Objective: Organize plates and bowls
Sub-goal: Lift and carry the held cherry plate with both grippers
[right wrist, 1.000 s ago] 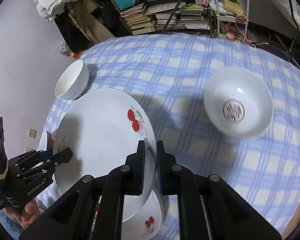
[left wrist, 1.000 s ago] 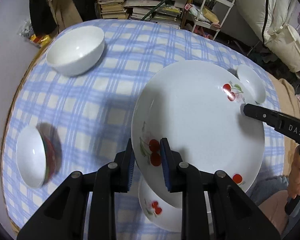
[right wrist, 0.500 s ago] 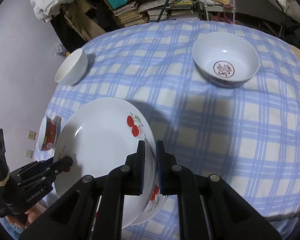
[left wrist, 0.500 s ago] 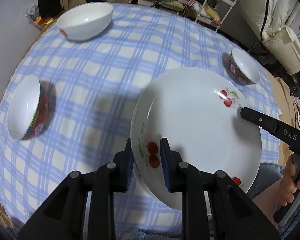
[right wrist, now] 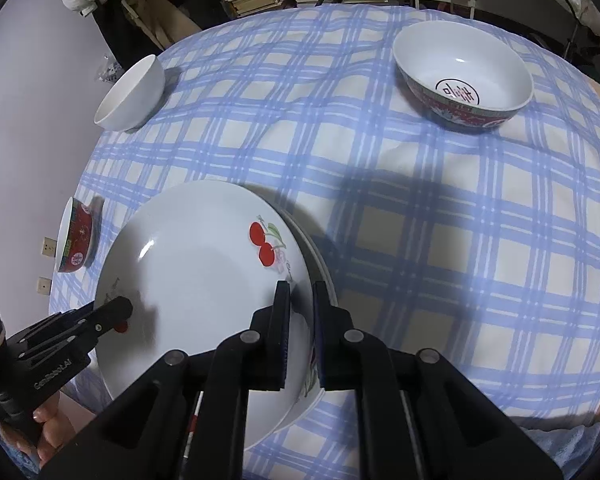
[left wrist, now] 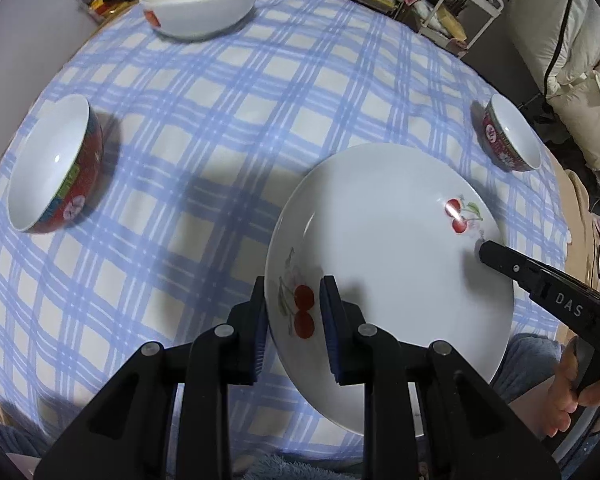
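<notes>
tablecloth [left wrist: 228, 128]: blue-and-white plaid, cream squares. plate [left wrist: 388, 264]: white, red cherries with green leaves at rim. far bowl [left wrist: 200, 0]: plain white, small red mark outside. left bowl [left wrist: 56, 164]: white inside, red patterned outside. right bowl [right wrist: 464, 76]: white inside with red emblem, red patterned outside.

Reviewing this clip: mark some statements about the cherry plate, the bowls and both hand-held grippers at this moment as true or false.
1. Both hand-held grippers clamp the cherry plate at opposite rims: left hand-held gripper, right hand-held gripper. True.
2. The plain white bowl sits stacked inside the red-patterned large bowl. False: they stand apart on the checked tablecloth.
3. A small red bowl stands empty. True.
4. The cherry plate carries food. False: it is bare.
</notes>
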Action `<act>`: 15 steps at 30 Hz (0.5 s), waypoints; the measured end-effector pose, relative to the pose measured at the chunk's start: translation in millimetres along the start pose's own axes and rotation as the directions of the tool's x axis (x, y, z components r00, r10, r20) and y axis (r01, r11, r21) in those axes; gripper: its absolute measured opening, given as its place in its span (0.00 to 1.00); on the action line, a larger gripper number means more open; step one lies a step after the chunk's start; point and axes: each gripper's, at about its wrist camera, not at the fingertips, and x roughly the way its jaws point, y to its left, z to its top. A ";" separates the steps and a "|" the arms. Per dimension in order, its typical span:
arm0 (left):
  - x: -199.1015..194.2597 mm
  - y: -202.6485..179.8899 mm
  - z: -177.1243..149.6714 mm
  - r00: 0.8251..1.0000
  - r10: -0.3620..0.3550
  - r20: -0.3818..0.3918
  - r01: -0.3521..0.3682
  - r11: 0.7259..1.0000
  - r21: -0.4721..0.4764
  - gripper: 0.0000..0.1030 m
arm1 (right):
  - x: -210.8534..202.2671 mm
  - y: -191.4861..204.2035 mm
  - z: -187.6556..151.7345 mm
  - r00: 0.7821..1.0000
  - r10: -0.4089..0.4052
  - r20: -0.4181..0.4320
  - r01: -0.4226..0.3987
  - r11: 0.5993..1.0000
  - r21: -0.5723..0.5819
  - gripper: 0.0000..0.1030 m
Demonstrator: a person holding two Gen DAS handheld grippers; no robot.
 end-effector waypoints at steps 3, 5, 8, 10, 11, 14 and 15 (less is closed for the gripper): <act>4.2 0.2 0.4 1.000 0.002 -0.010 -0.002 1.000 -0.002 0.23 | 0.8 0.3 -0.8 1.000 -0.007 -0.003 0.007 1.000 -0.005 0.12; 7.1 1.4 1.4 1.000 0.000 -0.016 0.000 1.000 -0.008 0.23 | 1.9 1.5 0.0 1.000 -0.011 -0.004 0.011 1.000 -0.007 0.12; 11.6 5.1 2.2 1.000 -0.011 -0.024 0.010 1.000 -0.027 0.23 | 3.6 1.9 1.0 1.000 -0.013 -0.007 0.013 1.000 -0.011 0.12; 16.3 8.1 2.7 0.999 -0.010 -0.038 0.009 0.999 -0.034 0.23 | 6.1 3.2 1.6 1.000 -0.016 -0.013 0.015 1.000 -0.018 0.12; 17.7 7.9 3.1 0.999 -0.008 -0.040 0.006 0.999 -0.033 0.23 | 7.2 3.8 1.6 1.000 -0.017 -0.016 0.016 1.000 -0.023 0.12; 19.9 5.5 4.5 0.999 0.005 -0.036 -0.006 1.000 -0.022 0.23 | 7.9 3.6 2.3 1.000 -0.011 -0.016 0.011 1.000 -0.027 0.12; 20.5 4.6 4.8 0.999 0.009 -0.035 -0.010 1.000 -0.020 0.23 | 8.0 3.1 2.6 1.000 -0.008 -0.016 0.008 1.000 -0.024 0.12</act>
